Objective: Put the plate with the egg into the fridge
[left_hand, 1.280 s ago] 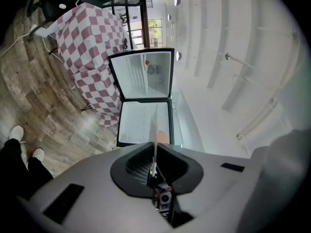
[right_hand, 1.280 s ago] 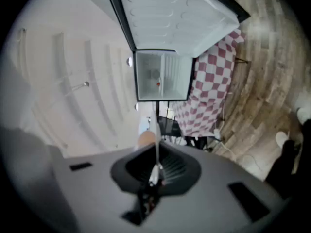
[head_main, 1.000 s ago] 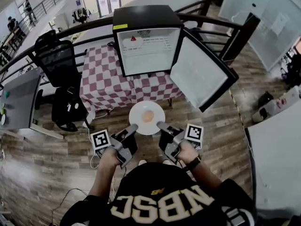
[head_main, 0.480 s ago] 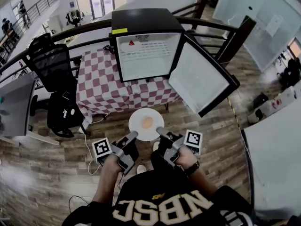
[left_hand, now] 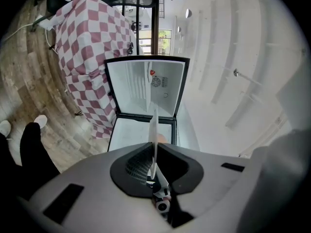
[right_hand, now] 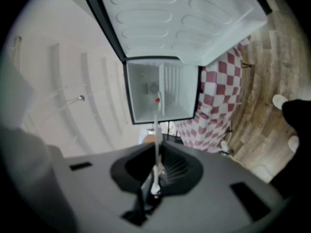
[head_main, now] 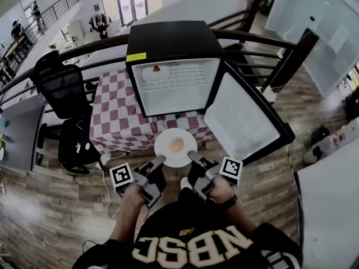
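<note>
Grippers: two, grey plastic; left gripper (head_main: 159, 162) and right gripper (head_main: 191, 155) each clamped on opposite rims of the thin round white plate (head_main: 166, 152).
Plate: one, held level, outside the boxy black mini fridge (head_main: 168, 41).
Egg (head_main: 176, 145): one, smooth, pale orange, at the plate's centre.
Fridge: one, white inside, door (head_main: 241, 116) open, on a red-and-white checked tablecloth (head_main: 115, 116).

The person holds both arms out in front of the chest, and the left hand (head_main: 132, 187) and the right hand (head_main: 220, 187) are each wrapped around a gripper handle. The left gripper (head_main: 160, 160) and the right gripper (head_main: 190, 154) point ahead, nearly level, and are turned slightly toward each other. The jaws of each one are pressed together on the thin rim of the plate (head_main: 163, 141), the left gripper holding its left side and the right gripper its right side.
</note>
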